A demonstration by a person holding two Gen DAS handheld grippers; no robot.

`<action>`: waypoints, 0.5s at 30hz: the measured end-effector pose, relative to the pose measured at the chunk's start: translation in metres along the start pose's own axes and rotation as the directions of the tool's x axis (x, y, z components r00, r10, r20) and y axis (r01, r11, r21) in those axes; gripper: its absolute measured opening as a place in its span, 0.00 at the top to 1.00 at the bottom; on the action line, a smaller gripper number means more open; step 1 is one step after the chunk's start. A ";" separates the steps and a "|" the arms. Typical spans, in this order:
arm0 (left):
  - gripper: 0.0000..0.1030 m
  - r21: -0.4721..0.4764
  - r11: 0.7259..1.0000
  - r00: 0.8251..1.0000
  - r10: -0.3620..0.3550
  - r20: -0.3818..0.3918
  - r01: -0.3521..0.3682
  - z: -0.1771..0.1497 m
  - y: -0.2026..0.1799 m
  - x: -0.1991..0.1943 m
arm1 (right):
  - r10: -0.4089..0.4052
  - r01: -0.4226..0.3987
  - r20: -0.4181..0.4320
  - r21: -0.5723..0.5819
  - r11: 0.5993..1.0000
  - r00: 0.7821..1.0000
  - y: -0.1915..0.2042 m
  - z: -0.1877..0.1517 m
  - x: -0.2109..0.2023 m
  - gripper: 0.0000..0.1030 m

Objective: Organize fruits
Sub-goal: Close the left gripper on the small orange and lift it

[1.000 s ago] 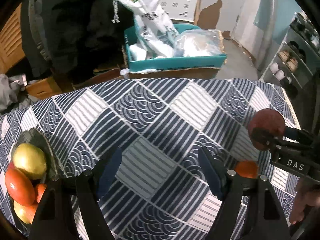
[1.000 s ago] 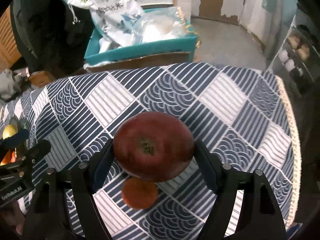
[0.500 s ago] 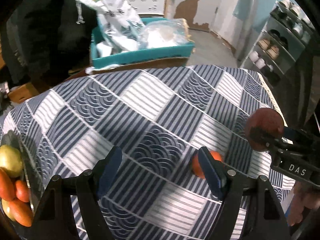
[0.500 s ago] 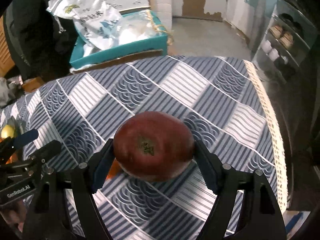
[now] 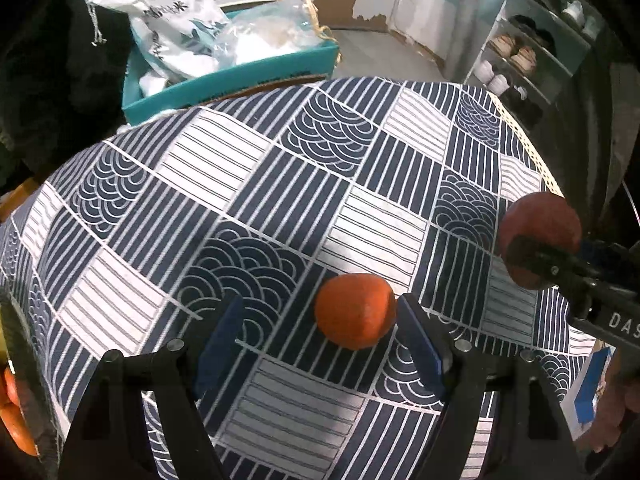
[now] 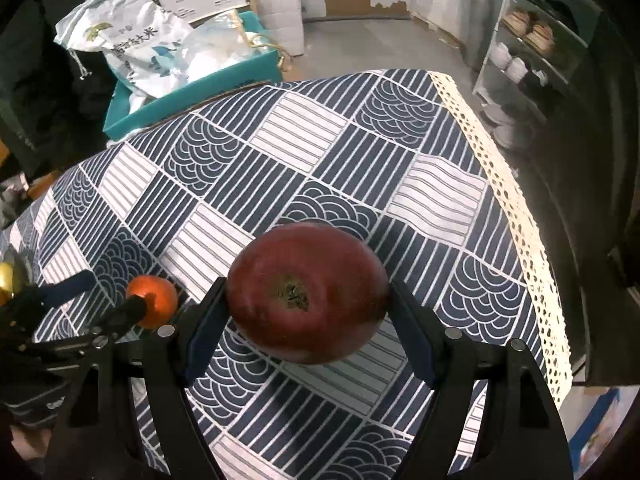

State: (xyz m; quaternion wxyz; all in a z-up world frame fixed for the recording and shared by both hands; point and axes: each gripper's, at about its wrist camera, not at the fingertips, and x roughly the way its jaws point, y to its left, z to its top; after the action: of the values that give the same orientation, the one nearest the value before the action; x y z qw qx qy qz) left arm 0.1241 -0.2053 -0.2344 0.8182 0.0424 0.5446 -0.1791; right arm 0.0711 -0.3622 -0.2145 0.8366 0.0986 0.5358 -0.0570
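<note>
Table (image 5: 280, 200) with navy-and-white patchwork cloth fills both views, lace trim along its 3 o'clock edge in the right wrist view. Teal box (image 5: 240, 76) past the table's far edge at 11 o'clock, white printed bag (image 5: 172, 20) and clear plastic bag (image 5: 276, 32) sitting in it. Shoe rack (image 5: 532, 52) at 2 o'clock off the table, shoes and white cups on its shelves. Right gripper (image 6: 308, 312) clamped on a dark red apple (image 6: 306, 292), both blue pads pressed to its sides, stem end facing the camera, apple lifted off the cloth; in the left wrist view the same apple (image 5: 540, 238) shows at 3 o'clock, held by the right gripper with "DAS" on its body. Left gripper (image 5: 320, 344) jaws spread wide, gripping nothing; orange (image 5: 354, 310) lies on the cloth between the pads, hard against or just beside the right-hand pad (image 5: 418, 344), well apart from the left-hand one. In the right wrist view the orange (image 6: 154, 300) sits at 9 o'clock, with the left gripper's fingers around it. More orange fruit (image 5: 12, 420) at the 8 o'clock edge of the left wrist view, cut off; container unclear. A yellow fruit (image 6: 6, 280) peeks in at 9 o'clock in the right wrist view.
</note>
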 end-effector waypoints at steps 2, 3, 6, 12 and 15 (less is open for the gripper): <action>0.23 -0.003 1.000 1.000 -0.012 -0.008 0.012 0.000 -0.002 0.004 | 0.000 0.000 -0.002 0.003 1.000 1.000 -0.001 0.000 0.001 0.24; 0.23 -0.004 1.000 1.000 -0.019 -0.010 0.019 0.000 -0.003 0.005 | 0.001 -0.001 -0.002 0.004 1.000 1.000 -0.001 -0.001 0.001 0.24; 0.23 0.006 1.000 0.999 -0.028 -0.020 0.028 -0.001 -0.006 0.011 | 0.009 -0.009 -0.005 0.004 1.000 1.000 -0.002 -0.001 0.002 0.24; 0.53 -0.014 0.996 0.994 -0.093 -0.065 0.093 -0.004 -0.006 0.022 | 0.015 -0.015 -0.011 0.007 1.000 1.000 -0.001 -0.001 0.004 0.24; 0.54 -0.006 0.997 0.996 -0.075 -0.053 0.074 -0.005 -0.006 0.019 | 0.016 -0.016 -0.008 -0.004 1.000 1.000 0.001 0.000 0.003 0.24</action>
State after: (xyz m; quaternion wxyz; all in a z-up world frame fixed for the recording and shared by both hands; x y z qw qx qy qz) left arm 0.1241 -0.2142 -0.2525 0.7964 0.0253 0.5676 -0.2072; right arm 0.0725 -0.3607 -0.2172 0.8352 0.1012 0.5384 -0.0490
